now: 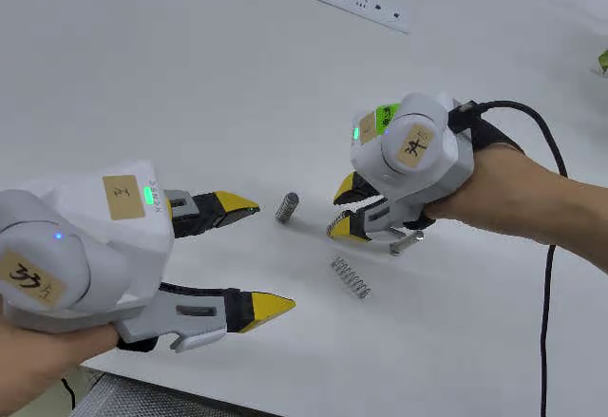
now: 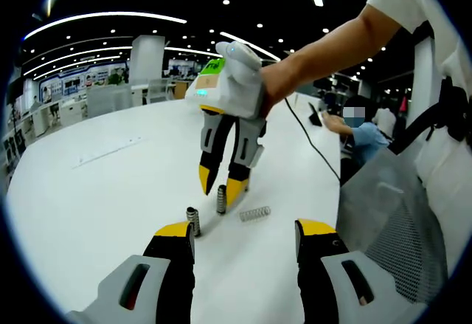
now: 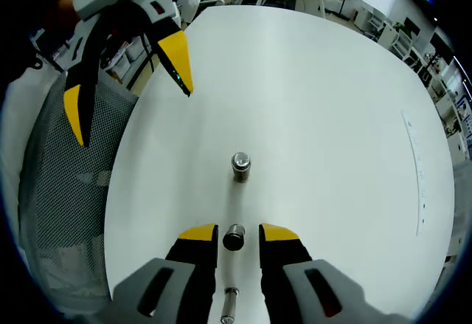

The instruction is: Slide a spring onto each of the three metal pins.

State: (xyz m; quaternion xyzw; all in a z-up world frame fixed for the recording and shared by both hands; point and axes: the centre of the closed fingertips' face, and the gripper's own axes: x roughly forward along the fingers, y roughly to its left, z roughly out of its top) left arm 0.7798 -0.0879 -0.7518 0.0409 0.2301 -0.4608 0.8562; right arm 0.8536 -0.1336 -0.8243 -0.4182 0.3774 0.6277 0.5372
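Right gripper [image 3: 239, 233], fingers [image 3: 199, 234] straddling an upright metal pin [image 3: 234, 238] on the white worktop [image 1: 142, 75]; I cannot tell whether they pinch it. My left gripper [image 1: 255, 255] hangs spread and empty. Just beyond stands the sprung pin [image 1: 287, 207]; a loose spring [image 1: 350, 276] and a third pin [image 1: 407, 241] lie near. An off-centre squeeze could topple the upright pin.

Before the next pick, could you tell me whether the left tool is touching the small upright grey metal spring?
Apart. The head view shows bare white table between the small upright grey metal spring and the left tool.
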